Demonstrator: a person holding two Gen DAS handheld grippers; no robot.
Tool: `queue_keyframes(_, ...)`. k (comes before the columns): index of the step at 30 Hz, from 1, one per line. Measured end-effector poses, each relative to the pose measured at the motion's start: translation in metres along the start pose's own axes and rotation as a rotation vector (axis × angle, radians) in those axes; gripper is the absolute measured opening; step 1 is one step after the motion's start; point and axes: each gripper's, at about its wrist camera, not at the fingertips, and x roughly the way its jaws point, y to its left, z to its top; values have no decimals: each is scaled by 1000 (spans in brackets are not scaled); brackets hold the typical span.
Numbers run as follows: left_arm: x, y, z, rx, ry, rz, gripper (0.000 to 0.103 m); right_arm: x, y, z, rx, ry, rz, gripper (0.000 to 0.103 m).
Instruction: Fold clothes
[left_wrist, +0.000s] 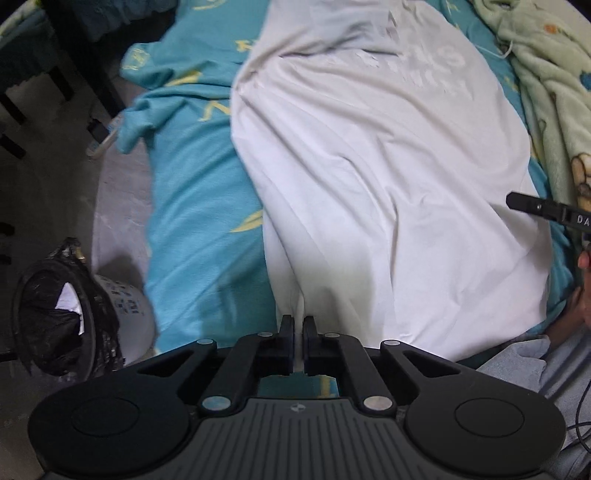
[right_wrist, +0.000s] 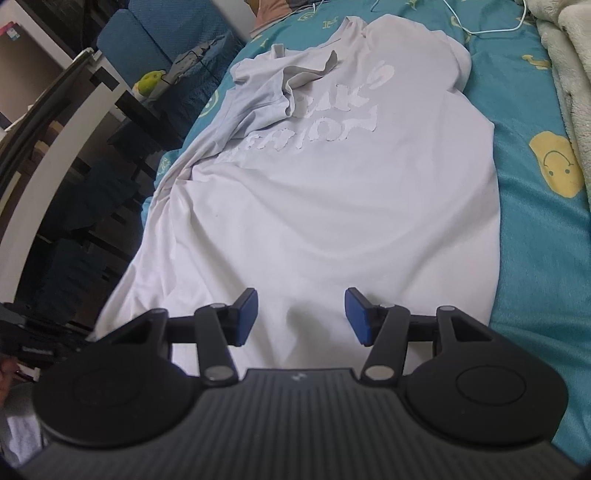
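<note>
Between the pads of the left tongs (left_wrist: 298, 325) sits a pinched ridge of the white T-shirt (left_wrist: 369, 177): the two black fingers (left_wrist: 286, 332) stand almost together, clamped on the fabric at the shirt's near hem, and the cloth rises in a narrow fold up into the grip. Left of those tongs the teal bedsheet (left_wrist: 199, 206) hangs over the edge of the bed, and farther left, on the floor, stands a white bin (left_wrist: 125, 314) with a black liner. Ahead of the left tongs the shirt runs away lengthwise, its long axis roughly in line with the fingers, hem near and printed chest far. Off to their right, just over the shirt's right edge, the tip of the right tongs (left_wrist: 532, 205) shows, with part of a hand (left_wrist: 583, 266) behind it.

From the right wrist view, the right tongs (right_wrist: 301, 314) stand well apart, blue pads (right_wrist: 356, 315) facing each other with nothing gripped; they hang just above the shirt's near end, and whether the tips touch the cloth cannot be told. The shirt lies flat on the bed ahead of them, collar end farthest away, the white lettering (right_wrist: 314, 125) reading upside down, and the left sleeve area bunched in loose folds. To the right, a pale green blanket (left_wrist: 554, 92) lies along the sheet.
</note>
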Motion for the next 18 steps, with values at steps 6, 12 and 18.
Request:
queue_keyframes(6,6,3,-26,21,37,69,3,16,2,-12,-55,67,-66,54)
queue_keyframes(12,-12,-25,-30,169,-39,160,2,22,10,-20,-141,79,-112,53)
queue_keyframes(18,-47,-96,-37,455,-206,201,2,11,-1,-12,-34,58,-77,54)
